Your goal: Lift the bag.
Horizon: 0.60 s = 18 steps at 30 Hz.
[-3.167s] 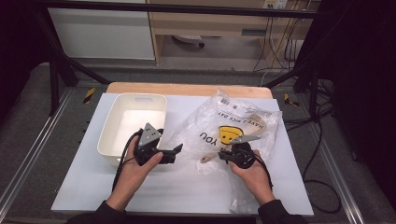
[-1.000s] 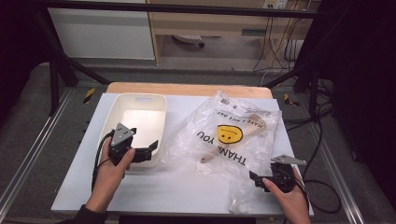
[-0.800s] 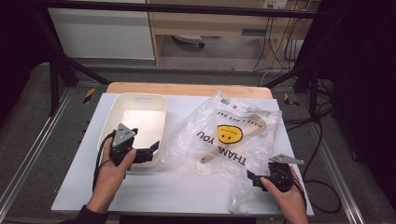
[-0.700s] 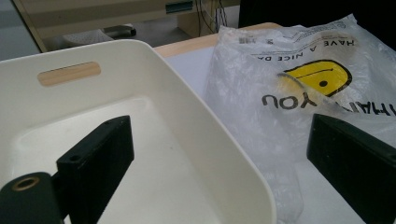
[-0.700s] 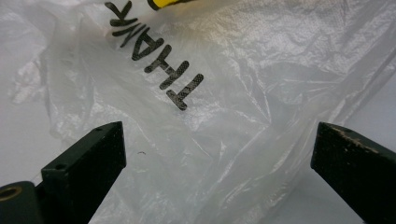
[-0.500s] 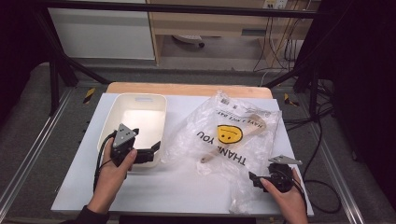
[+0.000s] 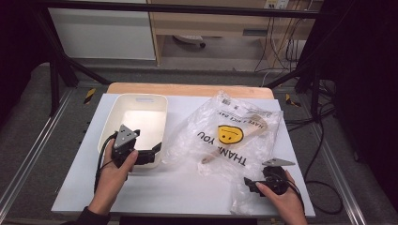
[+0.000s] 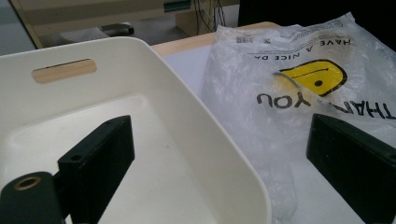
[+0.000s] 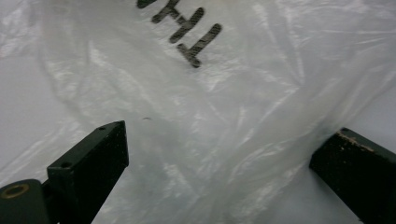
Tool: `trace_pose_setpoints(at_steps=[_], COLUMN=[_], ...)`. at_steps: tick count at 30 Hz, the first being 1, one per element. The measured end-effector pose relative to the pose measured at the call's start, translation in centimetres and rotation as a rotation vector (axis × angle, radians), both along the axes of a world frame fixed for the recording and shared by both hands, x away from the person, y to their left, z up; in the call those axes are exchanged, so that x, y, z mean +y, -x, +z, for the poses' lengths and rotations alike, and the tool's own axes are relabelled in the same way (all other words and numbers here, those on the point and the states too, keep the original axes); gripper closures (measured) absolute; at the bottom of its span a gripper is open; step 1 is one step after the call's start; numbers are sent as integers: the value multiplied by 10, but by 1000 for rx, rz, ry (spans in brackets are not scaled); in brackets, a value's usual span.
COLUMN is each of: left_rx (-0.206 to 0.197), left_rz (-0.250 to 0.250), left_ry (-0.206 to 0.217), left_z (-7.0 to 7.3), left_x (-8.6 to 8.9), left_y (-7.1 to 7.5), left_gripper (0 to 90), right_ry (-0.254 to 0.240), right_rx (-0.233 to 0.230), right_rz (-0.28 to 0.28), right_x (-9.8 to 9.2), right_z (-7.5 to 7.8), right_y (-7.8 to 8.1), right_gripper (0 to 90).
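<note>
Plastic bag (image 7: 234, 136), clear and crumpled, with a yellow smiley and "THANK YOU" print, lies on the white table (image 7: 178, 187) between the two hands. The right gripper (image 7: 251, 183) stands with its jaws wide apart at the near corner of the bag; in the right gripper view the wrinkled film (image 9: 210, 116) spreads between both fingers (image 9: 88, 158) and beyond them, but I cannot tell if it touches them. The left gripper (image 7: 157, 149) also has its jaws spread open. In the left gripper view one finger (image 8: 98, 163) is over the inside of the white plastic bin (image 8: 196, 140), the other finger (image 8: 350, 163) is over the bag, and the bin's side wall runs between them. A wooden utensil (image 7: 234, 140) shows through the bag, well ahead of the right fingers.
</note>
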<state>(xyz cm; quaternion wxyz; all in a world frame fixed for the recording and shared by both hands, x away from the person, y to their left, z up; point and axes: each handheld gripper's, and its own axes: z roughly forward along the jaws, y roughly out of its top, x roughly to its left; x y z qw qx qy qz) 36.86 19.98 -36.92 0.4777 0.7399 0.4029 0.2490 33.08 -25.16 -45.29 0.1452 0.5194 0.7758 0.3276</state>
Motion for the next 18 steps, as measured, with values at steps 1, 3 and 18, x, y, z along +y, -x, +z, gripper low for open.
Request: trace_pose_setpoints(at_steps=[1,3,18], left_rx=[2,3,1], left_rz=[0,-5,-2], left_ry=[-1,0,5], left_z=[0,-1,0], left_x=[0,-1,-1], left_y=[0,0,0], left_gripper=[75,76,78], right_ry=[-3,9,103], right_rx=[1,0,-66], right_rz=[10,38,149], right_x=[3,9,37], right_z=[0,0,2], right_y=[1,2,9], right_gripper=[62,66,445])
